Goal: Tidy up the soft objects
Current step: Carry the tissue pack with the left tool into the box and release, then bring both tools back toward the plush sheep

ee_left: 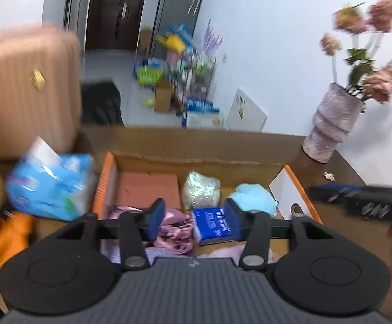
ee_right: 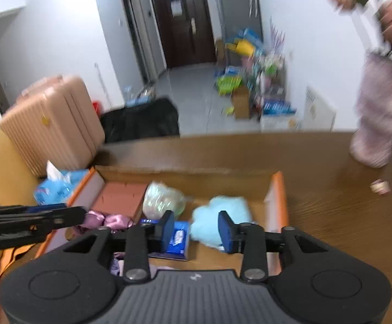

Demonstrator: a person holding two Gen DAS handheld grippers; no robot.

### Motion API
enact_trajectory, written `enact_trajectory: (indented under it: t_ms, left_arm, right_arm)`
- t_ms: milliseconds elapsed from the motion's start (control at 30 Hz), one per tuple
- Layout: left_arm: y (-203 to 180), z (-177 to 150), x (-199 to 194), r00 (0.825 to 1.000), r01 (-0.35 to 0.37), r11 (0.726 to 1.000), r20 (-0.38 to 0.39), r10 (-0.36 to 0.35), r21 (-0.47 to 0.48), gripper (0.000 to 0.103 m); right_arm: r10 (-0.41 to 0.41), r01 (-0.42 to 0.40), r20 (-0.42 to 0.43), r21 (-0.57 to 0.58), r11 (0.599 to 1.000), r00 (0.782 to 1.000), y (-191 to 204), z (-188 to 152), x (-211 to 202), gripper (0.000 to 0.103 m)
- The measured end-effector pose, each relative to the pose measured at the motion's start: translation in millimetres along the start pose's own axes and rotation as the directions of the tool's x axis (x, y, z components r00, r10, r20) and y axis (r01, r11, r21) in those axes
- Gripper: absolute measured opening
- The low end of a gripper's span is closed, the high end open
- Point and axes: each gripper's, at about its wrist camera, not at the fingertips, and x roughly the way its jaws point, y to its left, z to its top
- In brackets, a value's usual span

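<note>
A cardboard box with orange flaps (ee_left: 106, 178) (ee_right: 277, 197) sits on the wooden table. It holds a salmon folded piece (ee_left: 148, 189), a pale green puff (ee_left: 201, 189) (ee_right: 163, 198), a light blue fluffy cloth (ee_left: 252, 198) (ee_right: 220, 213), a blue tissue pack (ee_left: 213, 228) (ee_right: 178, 239) and a pink satin cloth (ee_left: 174, 229) (ee_right: 109, 220). My left gripper (ee_left: 195, 220) hovers open over the satin cloth and the pack, holding nothing. My right gripper (ee_right: 197, 230) hovers open above the blue cloth and the pack, with nothing between its pads.
A ribbed vase of pink flowers (ee_left: 328, 124) (ee_right: 377, 113) stands at the table's far right. A blue wipes bag (ee_left: 50, 186) lies left of the box, with an orange cloth (ee_left: 6, 243) nearer. A pink suitcase (ee_right: 52, 124) stands beyond. Small scraps (ee_right: 379, 186) dot the table.
</note>
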Motion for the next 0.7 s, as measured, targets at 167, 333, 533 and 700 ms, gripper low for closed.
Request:
enact_trajectory:
  t_ms: [167,333,533,700]
  left_arm:
    - [-8.7,-20.1,-88.9,0.967,-0.135,0.980,0.235,0.098,0.147,0.090]
    - [-29.0,-37.8,-137.0,0.902,-0.227,0.963,0.404,0.152,0.145,0.103]
    - [-40.0,-51.1,-164.1,0.893,-0.219,0.966,0.427,0.141,0.139,0.103]
    - [-28.2,-97.1,-189.3,0.882,-0.234,0.969,0.436,0.178,0.079,0.103]
  right_arm:
    - [-0.047,0.058,0.207,-0.052,0.997,0.977,-8.8,-15.8,-96.8,0.088]
    - [-0.095,0.160,0.365,-0.151,0.975,0.926,7.6,-39.5,-149.2,0.103]
    - [-0.073,0.141,0.403,-0.140,0.980,0.912,17.8,-53.7,-180.1,0.103]
    - [-0.073,0.138,0.429,-0.122,0.983,0.900,16.8,-92.6,-198.9,0.103]
